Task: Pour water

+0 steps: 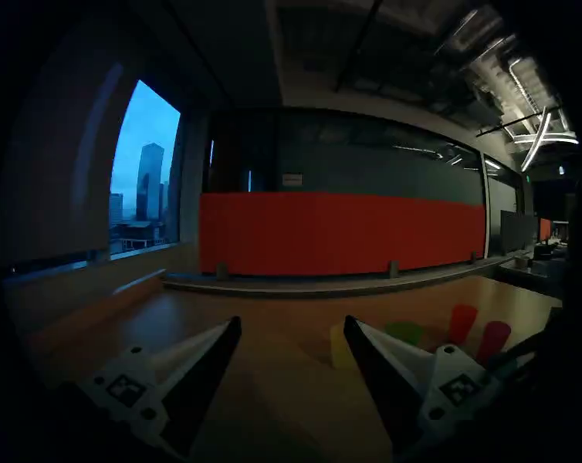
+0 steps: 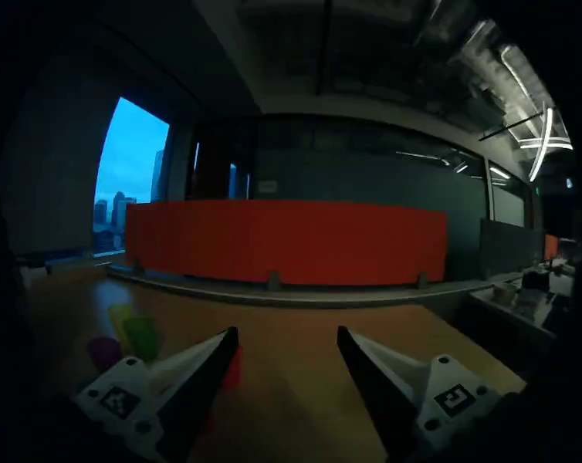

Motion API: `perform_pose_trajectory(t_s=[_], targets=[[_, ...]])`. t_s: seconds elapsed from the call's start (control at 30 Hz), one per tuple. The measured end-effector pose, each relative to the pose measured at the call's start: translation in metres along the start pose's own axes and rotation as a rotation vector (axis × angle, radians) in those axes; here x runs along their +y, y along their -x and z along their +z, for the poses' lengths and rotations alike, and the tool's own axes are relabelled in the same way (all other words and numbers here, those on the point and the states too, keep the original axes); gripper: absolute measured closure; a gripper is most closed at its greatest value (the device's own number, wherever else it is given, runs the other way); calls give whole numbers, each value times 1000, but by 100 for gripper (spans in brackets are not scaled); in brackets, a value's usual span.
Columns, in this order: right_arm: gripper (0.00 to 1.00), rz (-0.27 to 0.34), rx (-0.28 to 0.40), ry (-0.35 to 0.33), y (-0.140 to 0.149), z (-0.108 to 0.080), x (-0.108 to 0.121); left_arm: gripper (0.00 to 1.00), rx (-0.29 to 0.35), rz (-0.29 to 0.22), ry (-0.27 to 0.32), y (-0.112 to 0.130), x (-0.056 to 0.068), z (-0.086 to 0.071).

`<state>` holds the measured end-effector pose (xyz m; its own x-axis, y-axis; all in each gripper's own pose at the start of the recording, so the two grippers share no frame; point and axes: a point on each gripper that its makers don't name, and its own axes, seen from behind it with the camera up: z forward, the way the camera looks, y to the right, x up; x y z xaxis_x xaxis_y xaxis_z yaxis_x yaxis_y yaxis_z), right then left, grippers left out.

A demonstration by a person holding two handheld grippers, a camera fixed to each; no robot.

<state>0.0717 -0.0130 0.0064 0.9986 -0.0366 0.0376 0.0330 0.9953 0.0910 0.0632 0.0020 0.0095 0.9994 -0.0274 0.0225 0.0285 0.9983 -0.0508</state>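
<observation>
Left gripper (image 1: 291, 333) with fingers spread wide, nothing between them; right gripper (image 2: 285, 336) likewise wide apart and empty. Dim light throughout, colours muted and outlines soft. Yellow cup (image 1: 339, 347) partly hidden behind the left gripper's right-hand finger; green cup (image 1: 405, 332) low beyond the same finger, lower part cut off; orange-red cup (image 1: 461, 322) and pink cup (image 1: 493, 339) just beside each other, bases hidden. All four grouped toward the right edge of the table (image 1: 291, 401) in the left gripper view. Same group toward the table's left edge in the right gripper view, the orange-red one mostly covered by that gripper's left-hand finger. Contents of the cups impossible to judge. Dark shape at lower right of the left gripper view, too dim to identify. Wooden table top, bare ahead of both grippers. Along the far edge, long red partition (image 1: 337, 231) on small feet; behind it, dark glass wall (image 1: 368, 162). Window (image 1: 144, 185) at left, with city towers against blue sky. Tube lights (image 1: 539, 139) on an exposed ceiling, upper right.
</observation>
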Motion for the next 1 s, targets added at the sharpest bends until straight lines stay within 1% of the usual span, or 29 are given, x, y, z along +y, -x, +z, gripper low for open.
perform_pose_trajectory(t_s=[0.2,0.47,0.57,0.77,1.0], targets=[[1,12,0,-13,-33,5,-1,1,-10,0,24,-33,2,4],[1,32,-19,-47,-64,10,-6,1,0,60,38,-78,2,6],[1,39,-20,-59,-76,10,-8,1,-3,69,50,-89,4,6],[1,50,-11,-67,-101,10,-7,1,-28,74,63,-100,6,9],[1,70,-22,-86,-106,8,-6,1,-42,62,88,-109,9,11]])
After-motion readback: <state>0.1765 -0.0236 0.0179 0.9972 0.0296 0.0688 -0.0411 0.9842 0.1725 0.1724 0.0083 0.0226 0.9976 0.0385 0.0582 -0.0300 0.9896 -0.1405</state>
